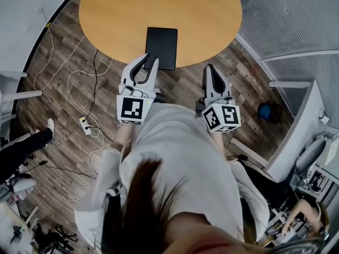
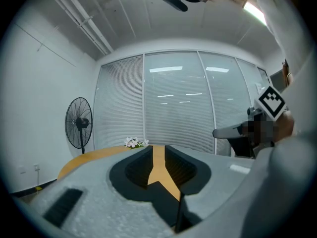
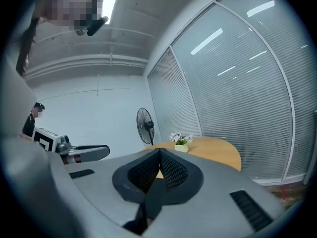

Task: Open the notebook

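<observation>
Seen from the head view, the closed black notebook (image 1: pixel 161 47) lies flat on the round wooden bench (image 1: pixel 116 15), its short side right at the near edge. The left gripper (image 1: pixel 151 59) reaches that same edge just beside the notebook's near left corner, jaws spread. The right gripper (image 1: pixel 210 67) hangs over the plank floor (image 1: pixel 63 89) short of the bench edge and right of the notebook, its jaws drawn to one narrow point. White cables (image 1: pixel 79 83) trail across the floor to the left. The left gripper view shows no notebook. It shows the two dark pads standing apart with only a strip of bare bench top between them, small white flowers (image 2: pixel 134 143) at the far edge, a standing fan (image 2: pixel 79 123) to the left and slatted blinds (image 2: pixel 173 103) behind, with the other gripper beside it at the right. The right gripper view shows the pads pressed together at their tips with nothing between them, the flowers in a small pot on the far bench, and the same fan beyond.
</observation>
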Motion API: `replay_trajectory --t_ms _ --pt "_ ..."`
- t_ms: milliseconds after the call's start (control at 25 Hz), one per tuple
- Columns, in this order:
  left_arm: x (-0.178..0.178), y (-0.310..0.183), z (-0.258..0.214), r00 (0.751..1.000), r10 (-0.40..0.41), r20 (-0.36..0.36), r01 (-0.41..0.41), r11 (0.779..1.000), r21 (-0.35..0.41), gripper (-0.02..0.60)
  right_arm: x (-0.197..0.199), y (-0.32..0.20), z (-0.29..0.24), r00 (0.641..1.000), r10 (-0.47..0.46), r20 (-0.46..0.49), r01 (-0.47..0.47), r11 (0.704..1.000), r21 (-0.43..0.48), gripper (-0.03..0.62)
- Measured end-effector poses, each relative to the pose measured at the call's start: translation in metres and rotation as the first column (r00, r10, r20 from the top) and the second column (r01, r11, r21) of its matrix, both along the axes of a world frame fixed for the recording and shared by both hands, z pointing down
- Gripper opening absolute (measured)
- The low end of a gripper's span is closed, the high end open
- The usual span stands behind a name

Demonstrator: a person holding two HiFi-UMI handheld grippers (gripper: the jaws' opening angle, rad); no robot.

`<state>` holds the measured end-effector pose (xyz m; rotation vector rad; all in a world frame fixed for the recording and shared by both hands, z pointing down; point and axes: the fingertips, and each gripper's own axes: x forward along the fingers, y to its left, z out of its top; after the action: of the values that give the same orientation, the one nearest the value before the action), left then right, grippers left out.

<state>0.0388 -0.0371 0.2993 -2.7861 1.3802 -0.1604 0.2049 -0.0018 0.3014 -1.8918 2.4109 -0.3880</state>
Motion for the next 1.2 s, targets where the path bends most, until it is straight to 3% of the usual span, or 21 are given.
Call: replay_trajectory --t_ms 520,800,1200 --pt "-0.021 -0.065 0.021 0.997 0.077 0.004 -0.077 0.996 -0.055 0.089 -0.006 -0.045 0.015 0.993 0.114 -0.030 -0.116 0.990 -0.084 0.002" --pt "-0.025 -0.068 0.045 0.996 0.091 0.021 -0.089 0.990 -0.107 0.088 -0.015 -0.056 0.025 0.995 0.094 -0.046 -0.098 0.990 -0.103 0.002" --pt "-0.012 -0.077 0.048 0.996 0.080 0.040 -0.075 0.991 -0.110 0.089 -0.004 -0.067 0.035 0.997 0.067 -0.035 -0.071 0.989 -0.127 0.002"
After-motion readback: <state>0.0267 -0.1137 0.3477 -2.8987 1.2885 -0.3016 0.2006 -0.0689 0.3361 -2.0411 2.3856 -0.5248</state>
